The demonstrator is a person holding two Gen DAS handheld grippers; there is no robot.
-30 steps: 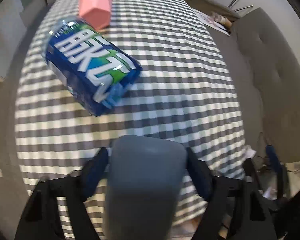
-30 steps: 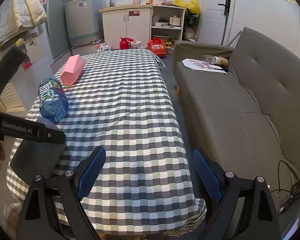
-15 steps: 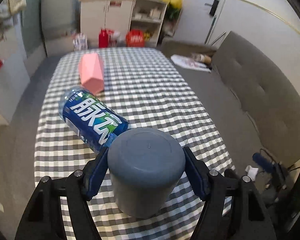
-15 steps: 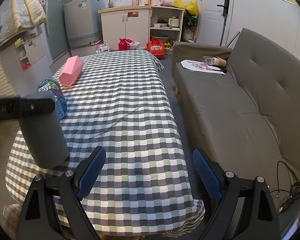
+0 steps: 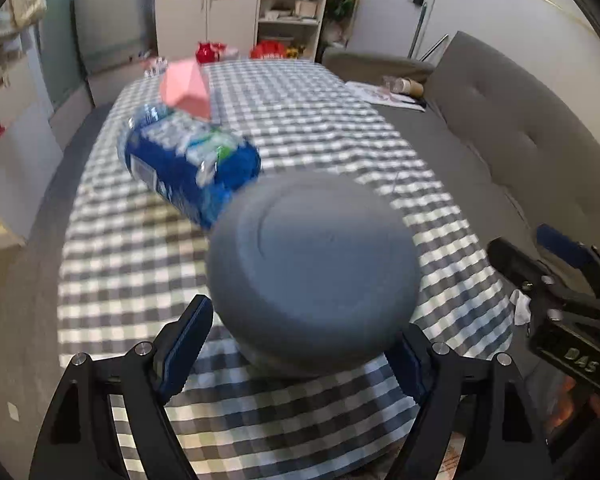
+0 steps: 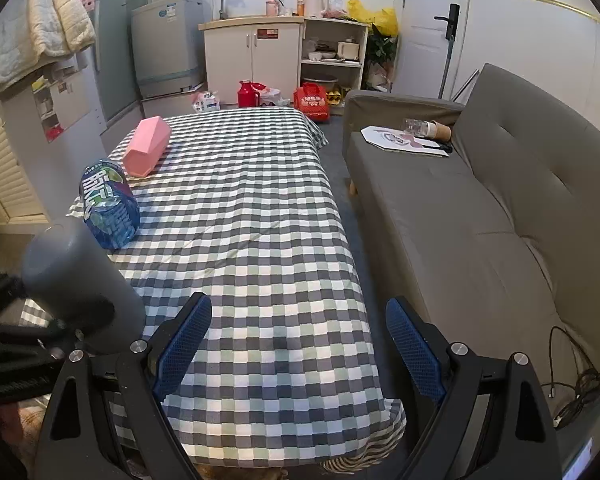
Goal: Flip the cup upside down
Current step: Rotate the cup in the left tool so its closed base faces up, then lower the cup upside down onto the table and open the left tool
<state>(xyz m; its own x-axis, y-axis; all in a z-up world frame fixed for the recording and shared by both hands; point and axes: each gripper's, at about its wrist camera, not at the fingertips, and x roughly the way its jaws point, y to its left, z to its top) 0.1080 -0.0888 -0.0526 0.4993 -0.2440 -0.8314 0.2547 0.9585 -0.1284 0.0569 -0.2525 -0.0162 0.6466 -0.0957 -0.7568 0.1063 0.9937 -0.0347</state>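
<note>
My left gripper [image 5: 300, 344] is shut on a grey cup [image 5: 312, 268], whose flat base faces the left wrist camera and tilts up. In the right wrist view the cup [image 6: 80, 284] is at the lower left, held above the near left corner of the checked table [image 6: 244, 208], base pointing up and to the left, its mouth hidden. My right gripper [image 6: 298, 344] is open and empty over the table's near edge. The right gripper also shows at the right edge of the left wrist view [image 5: 556, 292].
A blue water bottle [image 6: 108, 208] lies on the table's left side, with a pink box [image 6: 146, 146] behind it. A grey sofa [image 6: 500, 200] runs along the right. Cabinets [image 6: 284, 56] and red bags [image 6: 310, 100] stand beyond the table's far end.
My left gripper has kept turning the cup, so its base now tilts up and toward the left wrist camera. The cup sits lower and closer to the table's near left corner. The right gripper has stayed still.
</note>
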